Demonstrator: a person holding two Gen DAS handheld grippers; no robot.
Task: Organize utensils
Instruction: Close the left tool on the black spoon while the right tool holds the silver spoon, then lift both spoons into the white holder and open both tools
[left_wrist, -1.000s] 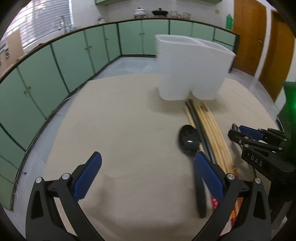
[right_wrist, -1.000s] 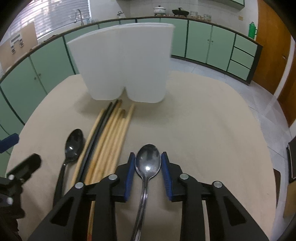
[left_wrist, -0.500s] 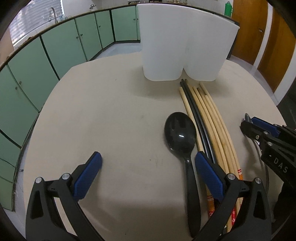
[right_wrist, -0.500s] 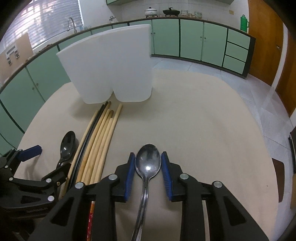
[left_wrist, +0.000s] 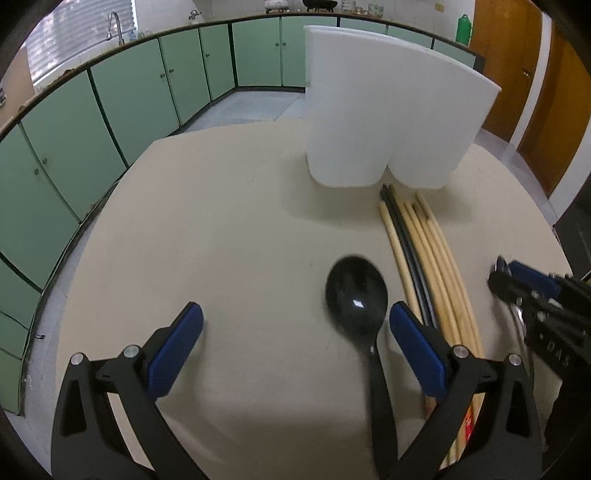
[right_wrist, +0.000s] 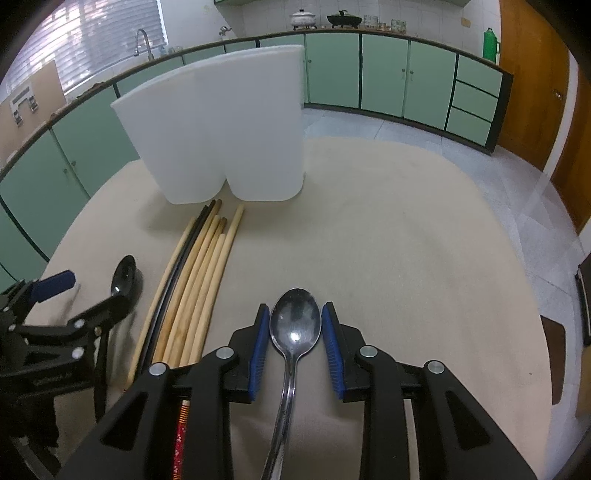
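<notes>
A white two-compartment utensil holder (left_wrist: 391, 114) stands at the back of the beige table; it also shows in the right wrist view (right_wrist: 221, 129). Several wooden and black chopsticks (left_wrist: 424, 258) (right_wrist: 199, 273) lie in front of it. A black spoon (left_wrist: 358, 295) (right_wrist: 123, 275) lies left of them. My left gripper (left_wrist: 295, 332) is open, low over the table, with the black spoon's bowl just inside its right finger. My right gripper (right_wrist: 295, 332) is shut on a silver spoon (right_wrist: 295, 325), bowl forward, between its blue pads.
The table (right_wrist: 406, 240) has rounded edges with tiled floor beyond. Green cabinets (left_wrist: 110, 110) line the room, and wooden doors (left_wrist: 535, 92) stand at the right. The right gripper shows at the right edge of the left wrist view (left_wrist: 535, 295).
My left gripper has moved in toward the black spoon, which now sits closer and larger between the fingers. My right gripper keeps hold of the silver spoon and has shifted slightly.
</notes>
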